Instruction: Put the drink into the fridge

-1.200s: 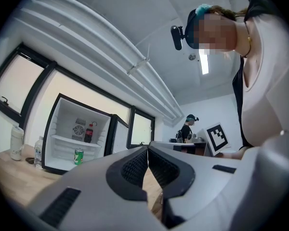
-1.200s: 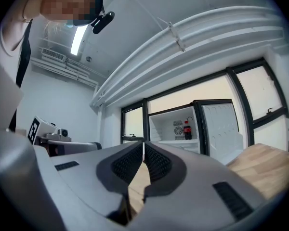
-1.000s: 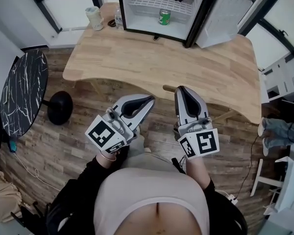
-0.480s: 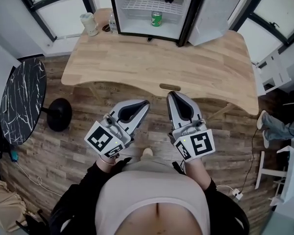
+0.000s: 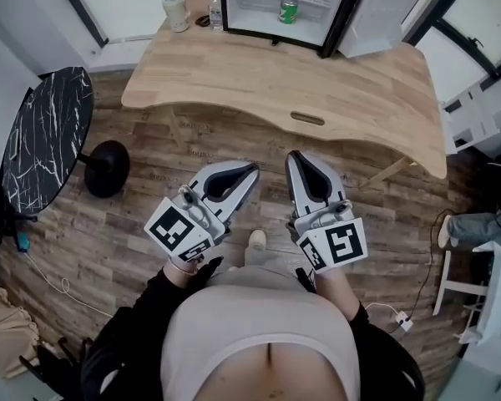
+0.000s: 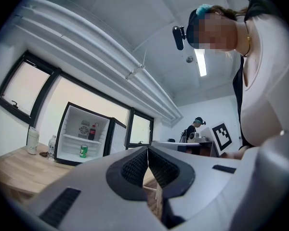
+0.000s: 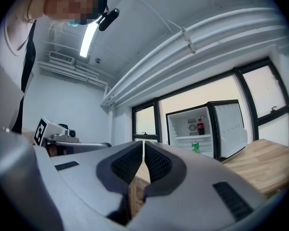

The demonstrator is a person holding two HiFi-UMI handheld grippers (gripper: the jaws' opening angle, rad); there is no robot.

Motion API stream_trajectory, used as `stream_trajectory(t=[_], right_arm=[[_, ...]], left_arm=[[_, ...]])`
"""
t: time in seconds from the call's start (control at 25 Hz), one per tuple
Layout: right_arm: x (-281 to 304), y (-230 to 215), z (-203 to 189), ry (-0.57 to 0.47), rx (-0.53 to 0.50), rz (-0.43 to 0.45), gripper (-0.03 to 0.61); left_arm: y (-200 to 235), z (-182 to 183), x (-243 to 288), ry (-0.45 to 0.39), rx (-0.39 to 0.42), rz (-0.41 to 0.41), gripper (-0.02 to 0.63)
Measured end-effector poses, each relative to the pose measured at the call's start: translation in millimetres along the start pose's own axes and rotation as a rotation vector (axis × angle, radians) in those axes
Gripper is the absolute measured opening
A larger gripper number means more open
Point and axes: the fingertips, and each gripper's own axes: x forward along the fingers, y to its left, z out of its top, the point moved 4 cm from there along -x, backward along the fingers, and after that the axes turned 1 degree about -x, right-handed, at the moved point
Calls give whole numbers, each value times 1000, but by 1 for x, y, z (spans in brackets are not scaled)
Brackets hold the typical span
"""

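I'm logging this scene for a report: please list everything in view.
Table: one, light wood, ahead of the person.
Fridge: one, black outside, white inside, table's far edge, door open.
Can: one, green, fridge floor.
Cola bottle: one, dark, red cap, fridge's upper shelf.
Water bottle: one, clear, on the table left of the fridge.
Jar: one, whitish, on the table, further left.
Side table: one, black marbled, on the floor, left.
Bystander's legs: two, blue jeans, right edge.
Left tool: one, grey and white, shut, empty, above the floor.
Right tool: one, grey and white, shut, empty, beside it.
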Motion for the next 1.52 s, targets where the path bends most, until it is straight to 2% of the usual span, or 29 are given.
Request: stream_trajectory(t=[0.32,0.76,1.32,1.52], right_arm=[[-43,65,-2,-5,15,-14,34],[-105,125,4,-31,11,-66,34],[-131,136,10,-16,-17,-59,35],[-136,131,4,5,27,-63,31]], left_arm=[[-42,1,-65,2,3,11,8],[-103,1,-121,-1,18,-35,8],[-129,6,-125,-25,11,-34,8],[-132,2,-120,-26,-8,-34,8]])
